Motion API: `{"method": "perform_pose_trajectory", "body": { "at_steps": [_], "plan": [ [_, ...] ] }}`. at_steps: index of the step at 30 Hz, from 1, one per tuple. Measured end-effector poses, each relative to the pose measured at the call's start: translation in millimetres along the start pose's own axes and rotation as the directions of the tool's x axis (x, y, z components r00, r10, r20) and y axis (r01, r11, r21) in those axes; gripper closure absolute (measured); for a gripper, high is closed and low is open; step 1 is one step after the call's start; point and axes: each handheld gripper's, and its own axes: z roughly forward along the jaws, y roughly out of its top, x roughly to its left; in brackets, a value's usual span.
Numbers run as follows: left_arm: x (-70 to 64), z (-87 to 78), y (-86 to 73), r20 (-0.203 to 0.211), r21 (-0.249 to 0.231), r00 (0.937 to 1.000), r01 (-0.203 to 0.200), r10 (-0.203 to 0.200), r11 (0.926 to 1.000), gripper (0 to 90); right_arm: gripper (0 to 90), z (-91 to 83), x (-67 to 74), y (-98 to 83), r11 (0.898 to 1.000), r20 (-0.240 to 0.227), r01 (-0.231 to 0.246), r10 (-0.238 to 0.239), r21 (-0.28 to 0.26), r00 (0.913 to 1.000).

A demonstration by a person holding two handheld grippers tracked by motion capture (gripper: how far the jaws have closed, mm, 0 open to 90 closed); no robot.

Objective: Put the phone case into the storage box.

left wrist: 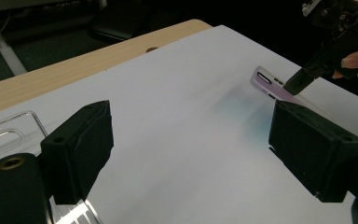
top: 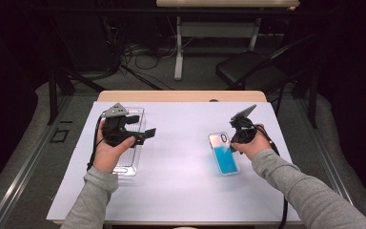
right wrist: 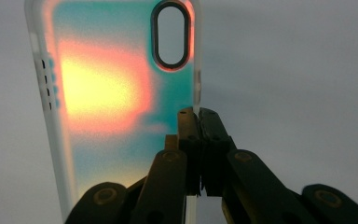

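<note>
Right gripper (top: 232, 141) is clamped on the long edge of the phone case (top: 224, 153), jaws pinched tight over the rim just below the camera cutout, as the right gripper view (right wrist: 196, 122) shows. In the high view the case sits right of centre on the white sheet (top: 181, 186), blue lower half toward the bottom of the frame; in the left gripper view it shows upper right (left wrist: 279, 88) with one side looking tilted up off the sheet, though I can't tell how much of it is clear. Left gripper (top: 145, 136) hovers at centre left, jaws spread wide with nothing between them, above the clear plastic tray (top: 128, 164), which lies flat near the sheet's left edge. My read: the step in hand is the pickup of the case, grip made and lift under way. Next move probably carries it across to the tray or hands it to the left gripper. That needs a steady pinch, since a thin rim grip lets the case swing or slip, and the case should be kept level enough to drop flat into the tray recess.
</note>
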Motion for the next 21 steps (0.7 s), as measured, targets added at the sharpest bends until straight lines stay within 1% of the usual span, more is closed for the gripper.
{"method": "perform_pose_trajectory", "body": {
  "at_steps": [1,2,3,4,5,6,8,9,11,13,14,15,18,19,21],
  "plan": [
    [0.0,0.0,0.0,0.000,0.000,1.0000,0.000,0.000,1.0000,14.0,88.8,0.0,0.0,0.0,1.000,0.000,0.000,0.000,0.000,1.0000],
    [0.1,0.0,0.0,0.003,-0.002,1.0000,0.002,-0.002,1.0000,14.0,88.9,-2.8,1.9,0.8,1.000,-0.002,-0.019,0.019,-0.007,0.9998],
    [0.2,0.0,-0.1,0.004,-0.005,1.0000,0.003,-0.003,1.0000,14.0,88.8,-4.8,1.7,2.1,1.000,-0.004,0.005,-0.005,-0.020,1.0000],
    [0.4,-0.2,-0.1,0.007,-0.009,1.0000,0.007,-0.006,0.9999,14.0,88.9,-9.9,3.3,4.4,0.999,-0.010,0.005,-0.005,-0.038,0.9999],
    [0.4,-0.2,-0.1,0.007,-0.009,1.0000,0.007,-0.006,0.9999,14.0,88.9,-9.9,3.3,4.4,0.999,-0.010,0.005,-0.005,-0.038,0.9999],
    [0.5,-0.5,-0.1,0.007,-0.012,0.9999,0.010,-0.010,0.9999,14.0,88.9,-14.1,4.6,6.5,0.998,-0.016,0.007,-0.008,-0.064,0.9998],
    [0.6,-0.6,-0.2,0.008,-0.013,0.9999,0.011,-0.011,0.9999,14.0,88.9,-18.7,6.4,8.5,0.997,-0.023,0.006,-0.008,-0.081,0.9997],
    [0.6,-0.6,-0.2,0.008,-0.013,0.9999,0.011,-0.011,0.9999,14.0,88.9,-18.7,6.4,8.5,0.997,-0.023,0.006,-0.008,-0.081,0.9997],
    [0.8,-0.5,-0.4,0.011,-0.016,0.9998,0.016,-0.015,0.9997,14.0,88.8,-24.9,8.9,11.0,0.994,-0.026,0.023,-0.025,-0.103,0.9994],
    [0.9,-0.4,-0.4,0.011,-0.016,0.9998,0.017,-0.016,0.9997,14.0,88.8,-27.0,10.3,11.8,0.993,-0.030,0.019,-0.022,-0.113,0.9993],
    [0.9,-0.4,-0.4,0.011,-0.017,0.9998,0.017,-0.017,0.9997,14.0,88.9,-31.2,12.3,14.0,0.991,-0.033,0.028,-0.033,-0.130,0.9989],
    [0.9,-0.2,-0.4,0.012,-0.018,0.9998,0.019,-0.019,0.9997,14.0,88.9,-31.2,12.3,14.0,0.991,-0.033,0.028,-0.033,-0.130,0.9989],
    [1.0,0.1,-0.5,0.014,-0.019,0.9998,0.018,-0.018,0.9997,14.0,88.8,-35.4,14.8,16.4,0.987,-0.041,0.033,-0.040,-0.156,0.9983],
    [0.9,0.2,-0.5,0.015,-0.021,0.9997,0.017,-0.017,0.9996,14.0,88.8,-35.7,16.8,17.0,0.984,-0.037,0.037,-0.044,-0.174,0.9983],
    [0.8,0.3,-0.5,0.015,-0.020,0.9997,0.018,-0.018,0.9996,14.0,88.8,-37.3,19.0,17.9,0.983,-0.028,0.050,-0.055,-0.179,0.9981]
  ]
}}
